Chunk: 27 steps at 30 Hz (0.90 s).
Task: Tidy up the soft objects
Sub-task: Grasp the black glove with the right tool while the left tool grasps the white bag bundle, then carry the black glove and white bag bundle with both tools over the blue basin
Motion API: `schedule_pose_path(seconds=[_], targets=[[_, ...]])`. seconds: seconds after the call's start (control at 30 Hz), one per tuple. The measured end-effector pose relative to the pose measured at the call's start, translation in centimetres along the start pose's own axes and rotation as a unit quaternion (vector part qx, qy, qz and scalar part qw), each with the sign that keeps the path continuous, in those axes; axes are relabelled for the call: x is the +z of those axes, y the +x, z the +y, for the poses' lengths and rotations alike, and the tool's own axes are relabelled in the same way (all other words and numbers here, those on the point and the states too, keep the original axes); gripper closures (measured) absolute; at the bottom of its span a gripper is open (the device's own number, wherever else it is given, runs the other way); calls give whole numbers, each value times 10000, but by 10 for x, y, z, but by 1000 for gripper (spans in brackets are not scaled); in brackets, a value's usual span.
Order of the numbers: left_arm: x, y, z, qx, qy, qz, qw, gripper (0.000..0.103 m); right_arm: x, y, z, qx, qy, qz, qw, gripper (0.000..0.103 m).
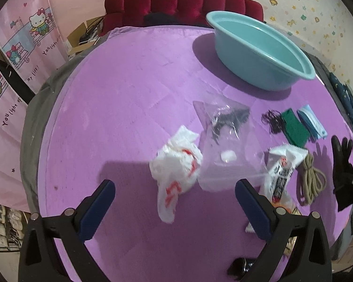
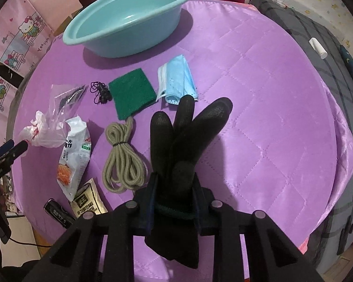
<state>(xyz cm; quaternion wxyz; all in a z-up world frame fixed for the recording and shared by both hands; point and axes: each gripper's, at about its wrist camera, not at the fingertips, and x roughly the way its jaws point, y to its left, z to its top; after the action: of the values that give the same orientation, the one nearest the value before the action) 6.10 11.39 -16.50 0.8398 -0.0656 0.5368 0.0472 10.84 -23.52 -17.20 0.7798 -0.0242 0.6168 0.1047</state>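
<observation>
My right gripper point(image 2: 174, 195) is shut on a black glove point(image 2: 183, 145) at its cuff and holds it above the purple quilt point(image 2: 270, 122); the glove also shows at the right edge of the left wrist view point(image 1: 341, 164). My left gripper point(image 1: 175, 195) is open and empty, just above a crumpled white plastic bag point(image 1: 176, 164). A teal basin point(image 1: 258, 47) point(image 2: 129, 21) stands empty at the far side. On the quilt lie a green cloth point(image 2: 131, 91), a blue face mask point(image 2: 178, 80), a beige cord bundle point(image 2: 122, 155) and black hair ties point(image 2: 101, 92).
A clear plastic bag point(image 1: 226, 145), a white snack packet point(image 2: 75, 155), a gold sachet point(image 2: 89, 199) and a small black object point(image 2: 58, 212) lie at the near left. A red headboard point(image 1: 183, 4) is behind the basin. A grey blanket point(image 2: 317, 54) borders the quilt on the right.
</observation>
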Motion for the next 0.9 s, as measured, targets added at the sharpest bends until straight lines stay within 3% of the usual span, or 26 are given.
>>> schedule_pose_path(seconds=[0.23, 0.3, 0.37, 0.47, 0.5, 0.57, 0.9], targets=[[8, 15, 14, -109, -134, 111, 9998, 2, -5, 2, 1, -67, 11, -43, 10000, 77], [9, 22, 17, -90, -137, 174, 9997, 7, -5, 3, 3, -73, 7, -50, 10000, 77], [10, 27, 20, -137, -210, 228, 9994, 19, -4, 1, 5, -87, -21, -52, 9999, 77], [9, 32, 21, -278, -215, 340, 9988, 49, -3, 1, 10, -105, -64, -85, 9999, 77], [8, 31, 22, -394, -205, 332, 9985, 70, -3, 0, 10, -112, -80, -95, 9999, 77], [5, 28, 21, -505, -130, 263, 9983, 80, -2, -1, 12, -133, -105, -115, 9998, 77], [-6, -2, 16, -440, 33, 104, 9990, 83, -3, -12, 16, -127, -240, -243, 9993, 77]])
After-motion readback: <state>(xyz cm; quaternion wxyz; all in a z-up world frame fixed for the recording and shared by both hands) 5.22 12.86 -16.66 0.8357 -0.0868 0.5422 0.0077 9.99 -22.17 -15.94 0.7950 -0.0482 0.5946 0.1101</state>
